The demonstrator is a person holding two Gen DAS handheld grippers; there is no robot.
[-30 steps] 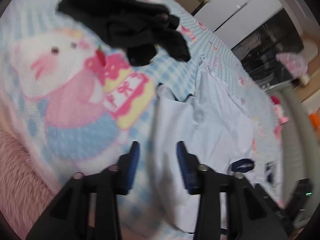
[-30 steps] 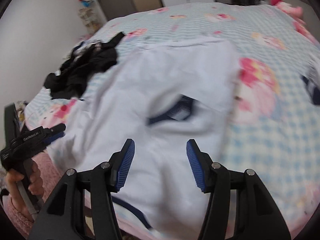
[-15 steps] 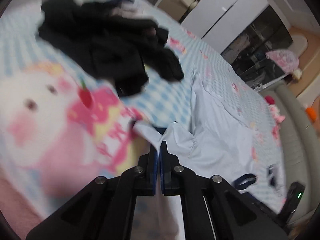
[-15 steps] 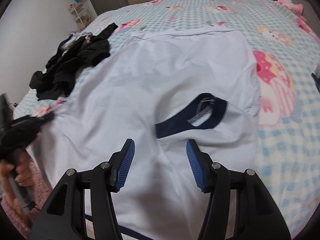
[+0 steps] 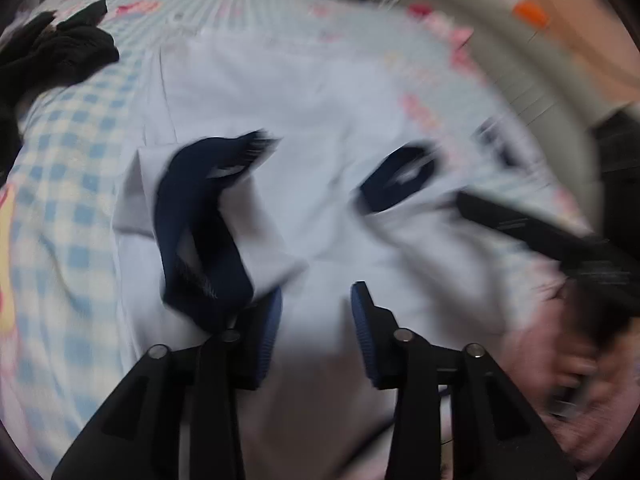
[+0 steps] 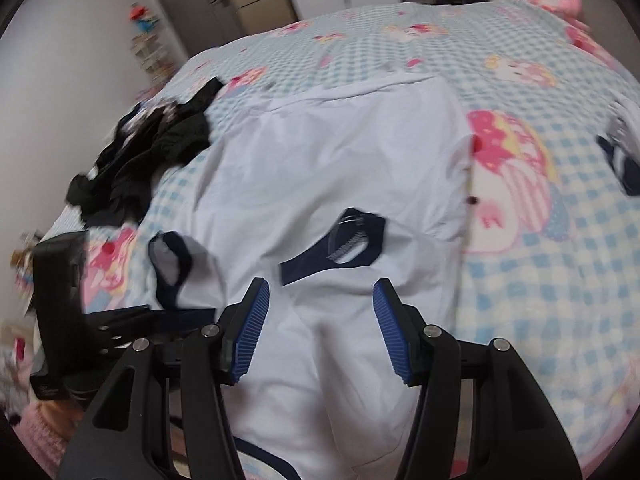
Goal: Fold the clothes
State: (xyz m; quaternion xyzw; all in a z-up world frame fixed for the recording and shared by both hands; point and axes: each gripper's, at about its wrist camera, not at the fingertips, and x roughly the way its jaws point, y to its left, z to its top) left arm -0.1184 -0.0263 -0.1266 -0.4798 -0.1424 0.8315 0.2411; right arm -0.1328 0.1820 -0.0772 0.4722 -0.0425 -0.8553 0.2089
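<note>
shirt: white tee (image 6: 340, 168) with navy trim, spread over the checked bedspread (image 6: 520, 280), hem far, collar near.
collar: navy neck opening (image 6: 336, 246) faces up, just ahead of the right gripper (image 6: 320, 332).
left sleeve: navy cuff (image 5: 200, 232) turned in over the body, at 10 o'clock from the left gripper (image 5: 316, 332) and just beside its left finger.
right side: edge runs straight down at 3 o'clock; where that sleeve lies I cannot tell.
fold state: judging by the lie, one sleeve in, body at full length; hem-to-collar fold and likely the other side remain.
left gripper: fingers apart, holding nothing, low over cloth.
right gripper: fingers apart, nothing between, over the near end of the shirt.
pile: dark clothes (image 6: 140, 172) heaped at 10 o'clock, unfolded.
extra: navy-trimmed piece (image 6: 620, 156) at 3 o'clock, bed edge.
</note>
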